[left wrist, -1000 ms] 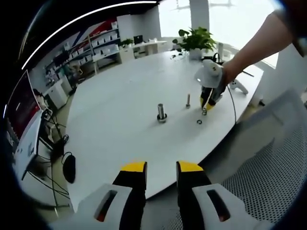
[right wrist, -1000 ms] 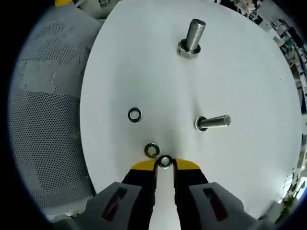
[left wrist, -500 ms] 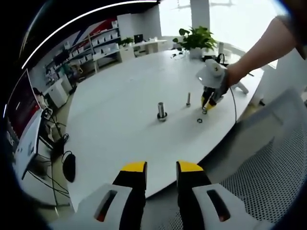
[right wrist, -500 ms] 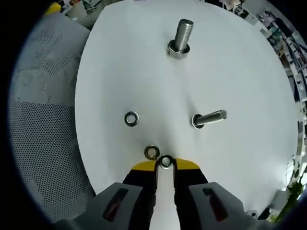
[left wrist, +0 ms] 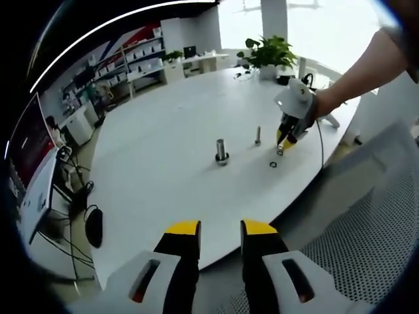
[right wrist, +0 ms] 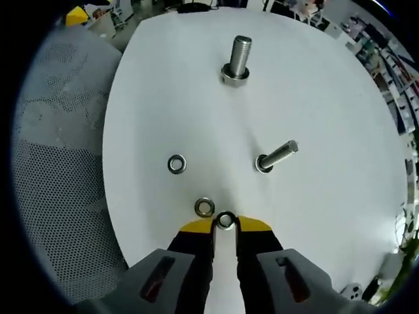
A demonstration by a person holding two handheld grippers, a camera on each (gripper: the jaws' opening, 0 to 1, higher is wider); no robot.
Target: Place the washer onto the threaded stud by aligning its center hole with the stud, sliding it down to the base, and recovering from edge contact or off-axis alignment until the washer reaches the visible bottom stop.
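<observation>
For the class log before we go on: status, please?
Right hand-held gripper shut on small silver metal washer. Left hand-held gripper open, off the table edge. Thin threaded steel stud bare. Two loose silver washers lie nearby.

Shiny metal washer (right wrist: 225, 220); matt white table (right wrist: 327, 131)

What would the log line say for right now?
phase: washer picked | right gripper: shut on washer | left gripper: open, idle off table | small stud: bare | large stud: bare | loose washers: two on table
</observation>
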